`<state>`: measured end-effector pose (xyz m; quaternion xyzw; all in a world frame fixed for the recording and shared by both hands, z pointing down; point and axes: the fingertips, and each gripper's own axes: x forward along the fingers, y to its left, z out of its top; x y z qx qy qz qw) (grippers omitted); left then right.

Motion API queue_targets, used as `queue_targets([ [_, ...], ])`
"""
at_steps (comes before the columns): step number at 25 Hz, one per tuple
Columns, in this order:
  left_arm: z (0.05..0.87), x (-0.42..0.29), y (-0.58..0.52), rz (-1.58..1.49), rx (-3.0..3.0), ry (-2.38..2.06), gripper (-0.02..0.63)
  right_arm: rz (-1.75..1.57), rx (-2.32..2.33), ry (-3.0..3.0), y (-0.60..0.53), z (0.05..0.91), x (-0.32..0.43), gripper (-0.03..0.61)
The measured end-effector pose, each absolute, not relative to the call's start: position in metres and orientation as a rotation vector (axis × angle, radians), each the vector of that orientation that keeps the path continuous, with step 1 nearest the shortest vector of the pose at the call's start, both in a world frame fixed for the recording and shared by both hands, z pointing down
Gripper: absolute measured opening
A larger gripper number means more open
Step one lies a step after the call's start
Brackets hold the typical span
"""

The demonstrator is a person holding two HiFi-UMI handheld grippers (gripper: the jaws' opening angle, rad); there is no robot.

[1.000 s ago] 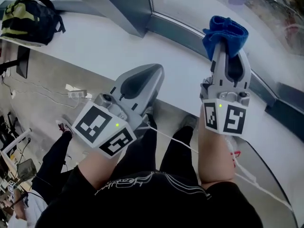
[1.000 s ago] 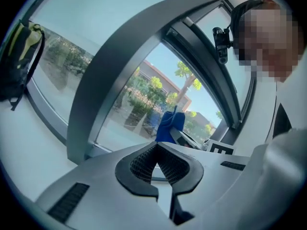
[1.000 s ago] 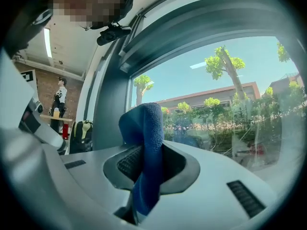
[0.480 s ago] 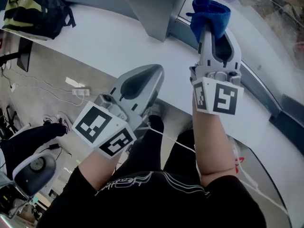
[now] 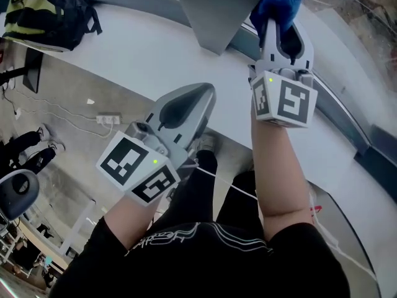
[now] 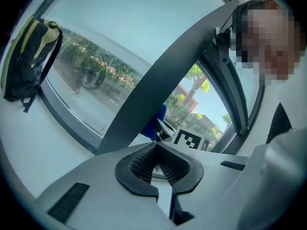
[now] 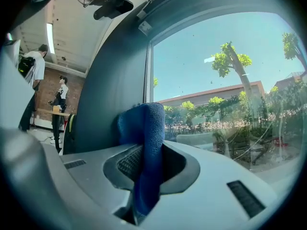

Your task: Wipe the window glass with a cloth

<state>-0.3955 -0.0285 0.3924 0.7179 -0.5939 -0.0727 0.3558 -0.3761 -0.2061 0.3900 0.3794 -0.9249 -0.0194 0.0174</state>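
A blue cloth [image 5: 276,4] bunches out of my right gripper [image 5: 282,25], which is shut on it and raised at the window glass [image 5: 347,23] just right of the grey pillar [image 5: 214,11]. In the right gripper view the blue cloth [image 7: 146,143] stands folded between the dark pads, with the glass [image 7: 230,80] close ahead and trees and buildings beyond it. My left gripper [image 5: 200,97] hangs lower, over the edge of the white sill [image 5: 142,54]. Its pads [image 6: 168,166] meet with nothing between them. The cloth [image 6: 158,123] shows beyond them.
A black and yellow backpack [image 5: 46,14] lies on the sill at the far left. The slanted grey pillar [image 6: 158,85] divides two panes. A power strip [image 5: 105,118] and cables lie on the floor below. People stand in the room behind [image 7: 33,71].
My right gripper has carried the cloth up and away from me, closer to the glass beside the pillar. The left gripper has stayed where it was.
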Motion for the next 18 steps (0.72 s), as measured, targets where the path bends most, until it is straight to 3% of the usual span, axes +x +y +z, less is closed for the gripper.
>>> queue_targets([
  [9,0.396,-0.367,-0.035,-0.163,1.874,-1.493,0.006,-0.069,1.216,-2.843,-0.211,0.392,-0.343,0.063],
  [18,0.391,-0.291,-0.058,-0.118,1.940,-1.408,0.006,-0.120,1.286,-2.787,-0.223,0.385,-0.252,0.063],
])
